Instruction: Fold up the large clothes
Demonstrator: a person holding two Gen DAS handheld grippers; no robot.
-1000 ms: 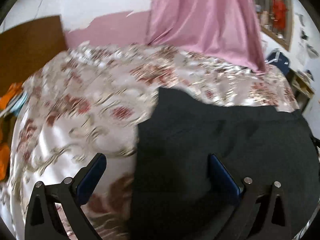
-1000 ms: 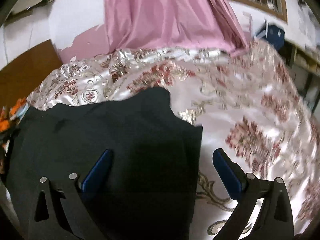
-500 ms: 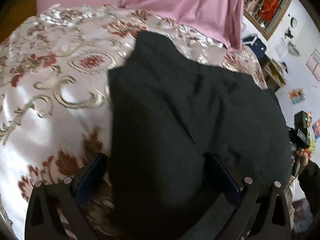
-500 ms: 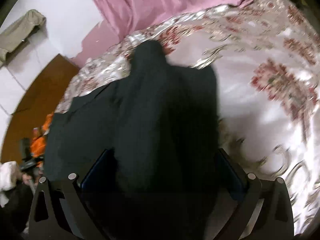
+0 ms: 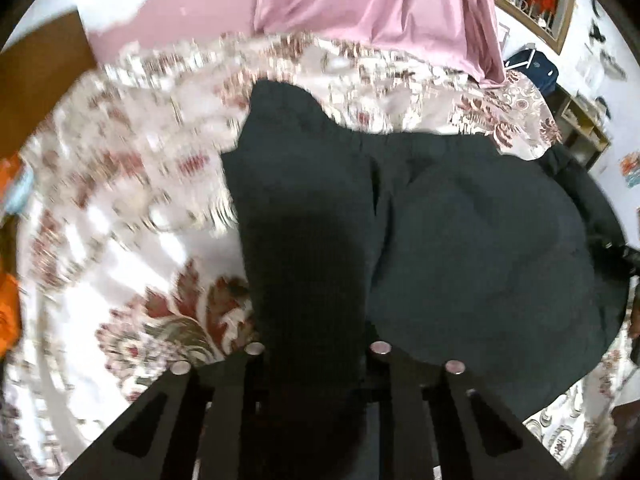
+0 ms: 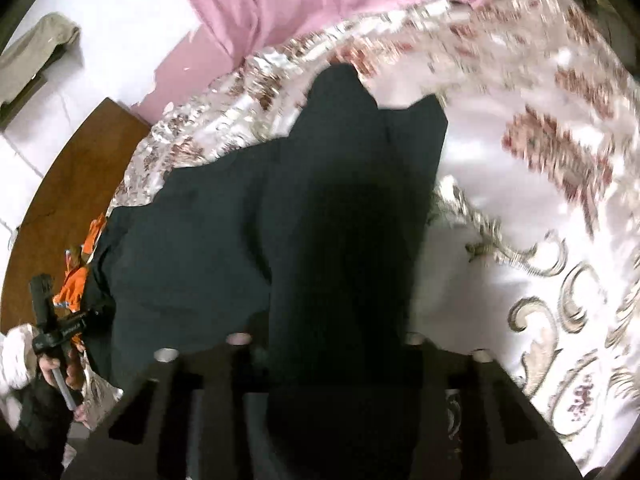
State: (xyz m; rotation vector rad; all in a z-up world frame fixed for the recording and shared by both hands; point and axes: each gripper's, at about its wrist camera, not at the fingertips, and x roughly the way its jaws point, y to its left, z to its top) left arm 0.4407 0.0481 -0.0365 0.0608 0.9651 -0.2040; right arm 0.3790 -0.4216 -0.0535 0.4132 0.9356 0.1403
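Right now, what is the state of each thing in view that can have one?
Left gripper: shut on the black garment.
Right gripper: shut on the black garment.
Black garment: partly lifted at both gripped ends, bunched between them.
Bedspread: spread flat under the garment.
Pink curtain: hanging down.

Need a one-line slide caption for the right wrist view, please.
Right tool shut on a bunched edge of the black garment, lifting it over the floral satin bedspread.
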